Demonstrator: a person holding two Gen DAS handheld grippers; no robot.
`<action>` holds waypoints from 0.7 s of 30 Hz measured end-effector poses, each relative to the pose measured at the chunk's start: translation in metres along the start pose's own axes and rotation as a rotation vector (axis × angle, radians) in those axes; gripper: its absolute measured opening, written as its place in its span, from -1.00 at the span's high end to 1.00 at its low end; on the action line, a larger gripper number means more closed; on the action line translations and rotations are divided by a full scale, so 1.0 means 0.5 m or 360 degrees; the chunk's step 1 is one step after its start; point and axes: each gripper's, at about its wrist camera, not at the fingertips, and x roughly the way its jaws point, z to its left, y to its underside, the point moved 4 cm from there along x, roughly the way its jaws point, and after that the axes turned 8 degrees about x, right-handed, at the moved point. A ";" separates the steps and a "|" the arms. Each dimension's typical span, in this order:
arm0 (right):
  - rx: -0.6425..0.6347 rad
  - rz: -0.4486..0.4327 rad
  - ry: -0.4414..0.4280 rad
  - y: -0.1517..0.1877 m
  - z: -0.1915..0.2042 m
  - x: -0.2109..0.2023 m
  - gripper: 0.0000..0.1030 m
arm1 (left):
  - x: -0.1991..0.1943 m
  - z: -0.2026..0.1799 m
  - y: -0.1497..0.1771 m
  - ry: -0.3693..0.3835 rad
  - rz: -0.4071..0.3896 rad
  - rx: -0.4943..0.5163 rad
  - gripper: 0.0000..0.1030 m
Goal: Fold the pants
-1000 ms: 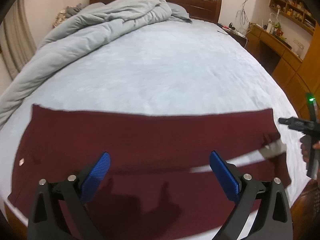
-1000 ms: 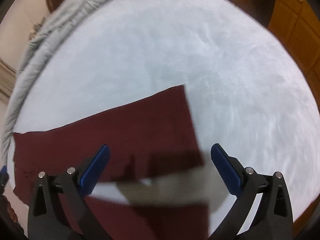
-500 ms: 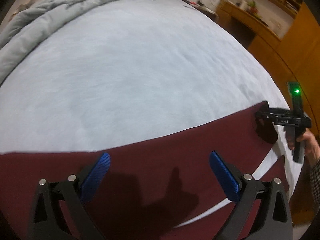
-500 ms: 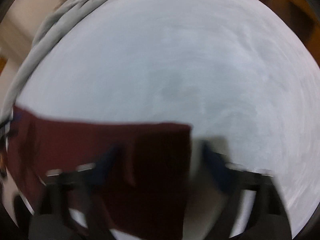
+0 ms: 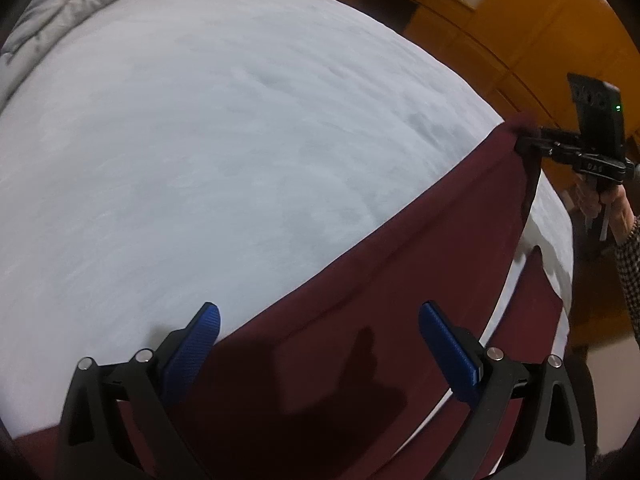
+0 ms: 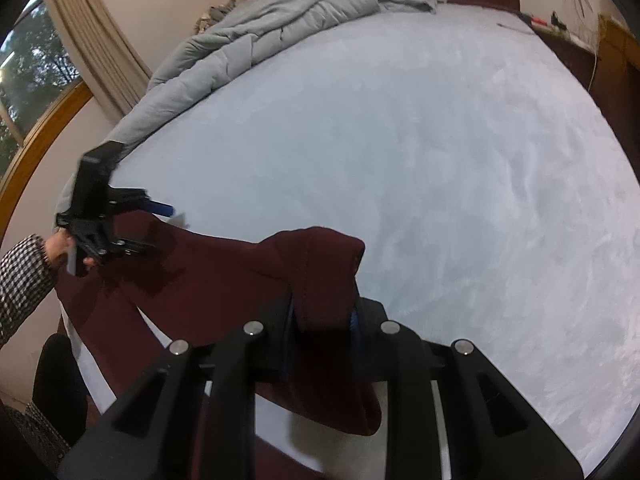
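The maroon pants [image 5: 420, 280] run lengthwise between the two claws, spread along the near edge of the bed [image 5: 240, 140]. The right gripper [image 6: 324, 320] is clamped on the cuff end, fabric bunched and lifted between its pads. The left gripper [image 5: 320, 344] hangs spread wide just above the cloth, gripping nothing. Looks like a soft, matte knit, though motion blur makes that iffy. The pale sheet looks fuzzy, with a grey quilted duvet [image 6: 256, 36] piled far beyond.

free: bare bed sheet [image 6: 440, 140] ahead | obstacle: heaped duvet [image 6: 256, 32] far-left edge
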 end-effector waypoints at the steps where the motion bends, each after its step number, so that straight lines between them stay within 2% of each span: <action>1: -0.0012 -0.0009 0.0003 -0.008 -0.002 -0.001 0.59 | 0.007 -0.001 -0.004 0.0040 0.0011 0.0009 -0.93; 3: -0.0026 -0.0023 -0.0004 -0.014 0.008 -0.005 0.59 | 0.025 -0.010 -0.012 0.0128 0.0044 0.0040 -0.93; 6: -0.0040 -0.0052 -0.0035 -0.014 0.015 -0.017 0.59 | 0.053 -0.015 -0.020 0.0115 0.0114 0.0102 -0.93; 8: -0.0028 -0.0069 -0.0040 -0.010 0.021 -0.022 0.59 | 0.057 -0.016 -0.014 0.0190 0.0182 0.0108 -0.93; 10: -0.0022 -0.0082 -0.0041 -0.011 0.020 -0.029 0.59 | 0.056 -0.015 -0.009 0.0201 0.0204 0.0123 -0.89; 12: -0.0008 -0.0097 -0.0044 -0.015 0.021 -0.030 0.59 | 0.055 -0.021 -0.004 0.0179 0.0225 0.0134 -0.48; 13: -0.0002 -0.0108 -0.0047 -0.017 0.023 -0.033 0.59 | 0.053 -0.019 0.001 0.0154 0.0242 0.0129 0.09; 14: 0.0001 -0.0120 -0.0051 -0.015 0.025 -0.038 0.59 | 0.049 -0.016 0.007 0.0111 0.0264 0.0113 0.57; 16: -0.0001 -0.0137 -0.0044 -0.016 0.030 -0.042 0.59 | 0.031 -0.010 0.015 0.0078 0.0233 0.0064 0.71; 17: 0.0000 -0.0149 -0.0034 -0.012 0.032 -0.046 0.59 | 0.010 -0.015 0.015 0.0029 0.0175 0.0046 0.75; 21: 0.0030 -0.0229 -0.0001 0.024 0.035 -0.075 0.59 | -0.091 -0.086 0.028 -0.0243 -0.0032 0.0086 0.76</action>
